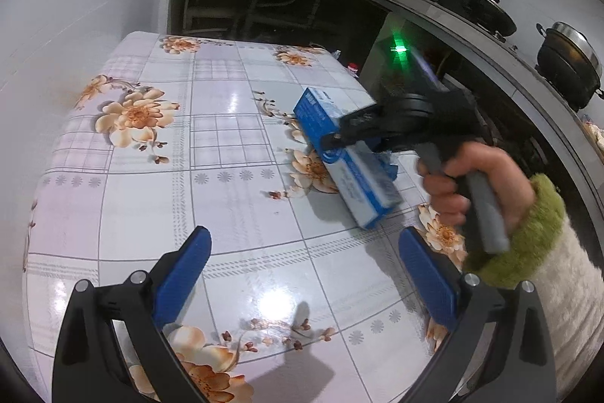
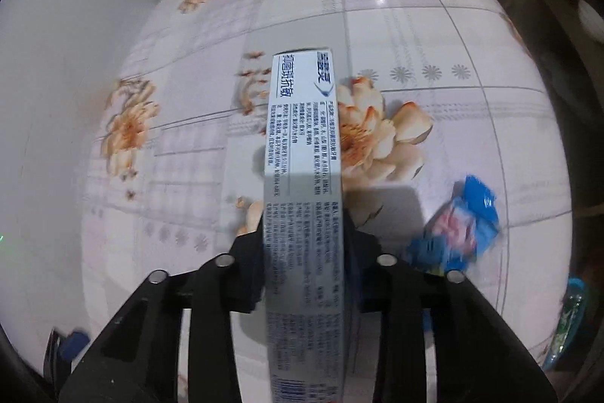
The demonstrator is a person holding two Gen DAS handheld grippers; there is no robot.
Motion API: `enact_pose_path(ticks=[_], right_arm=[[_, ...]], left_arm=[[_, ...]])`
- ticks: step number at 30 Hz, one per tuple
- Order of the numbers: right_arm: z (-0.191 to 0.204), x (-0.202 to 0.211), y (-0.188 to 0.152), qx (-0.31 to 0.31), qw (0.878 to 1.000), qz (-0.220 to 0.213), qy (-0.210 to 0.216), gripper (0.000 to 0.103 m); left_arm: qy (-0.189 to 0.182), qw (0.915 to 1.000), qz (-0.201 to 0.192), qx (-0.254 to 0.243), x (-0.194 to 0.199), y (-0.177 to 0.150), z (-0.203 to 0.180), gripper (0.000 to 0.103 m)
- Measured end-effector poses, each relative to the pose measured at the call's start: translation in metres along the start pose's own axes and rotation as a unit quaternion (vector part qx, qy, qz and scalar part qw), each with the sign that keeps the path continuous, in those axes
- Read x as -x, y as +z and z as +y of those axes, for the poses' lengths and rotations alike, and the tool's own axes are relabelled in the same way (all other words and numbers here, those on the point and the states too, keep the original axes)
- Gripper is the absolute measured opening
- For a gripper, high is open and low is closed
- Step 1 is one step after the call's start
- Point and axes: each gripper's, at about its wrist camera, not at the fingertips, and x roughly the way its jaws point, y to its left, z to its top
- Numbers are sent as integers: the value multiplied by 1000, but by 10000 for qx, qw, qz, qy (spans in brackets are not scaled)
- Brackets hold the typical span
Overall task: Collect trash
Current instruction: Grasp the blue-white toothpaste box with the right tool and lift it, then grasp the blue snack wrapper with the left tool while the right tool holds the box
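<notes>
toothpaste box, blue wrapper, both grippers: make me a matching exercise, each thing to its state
Things:
1. toothpaste box
2. blue wrapper
3. left gripper
4. right gripper

States:
a. open, holding nothing
b. lying loose on the floral tablecloth
c. shut on a long carton
d. clamped between two fingers

Pairs: 1-d, 2-b, 3-a, 4-c

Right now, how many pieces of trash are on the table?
2: a long box held in the right claw, a blue wrapper to its right. More may be hidden.
</notes>
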Motion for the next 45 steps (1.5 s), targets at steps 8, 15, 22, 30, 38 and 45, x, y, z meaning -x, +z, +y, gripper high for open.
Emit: enact_pose_path(ticks=[8, 15, 22, 30, 38, 45], right_arm=[[-28, 91, -78, -232, 9923, -795, 919, 31], [-95, 134, -146, -1098, 9857, -1245, 281, 31], [-123, 113, -177, -1716, 9788, -1116, 38, 31], [-115, 111, -188, -1490, 9828, -1066, -225, 31], [-111, 111, -199, -1324, 9858, -1014, -202, 31], [-103, 113, -210, -1141, 9886, -964, -170, 31]], left_arm=[[27, 10000, -55, 15, -22, 27, -3, 97], [-175, 9996, -56, -225, -70, 61, -38, 97], [-447, 9954, 409, -743, -138, 79, -87, 94], [100, 9793, 1133, -1677, -205, 68, -122, 42], [-185, 9802, 1266, -1511, -172, 36, -110, 32], [-673, 9784, 1565, -1174, -109, -17, -100, 33]])
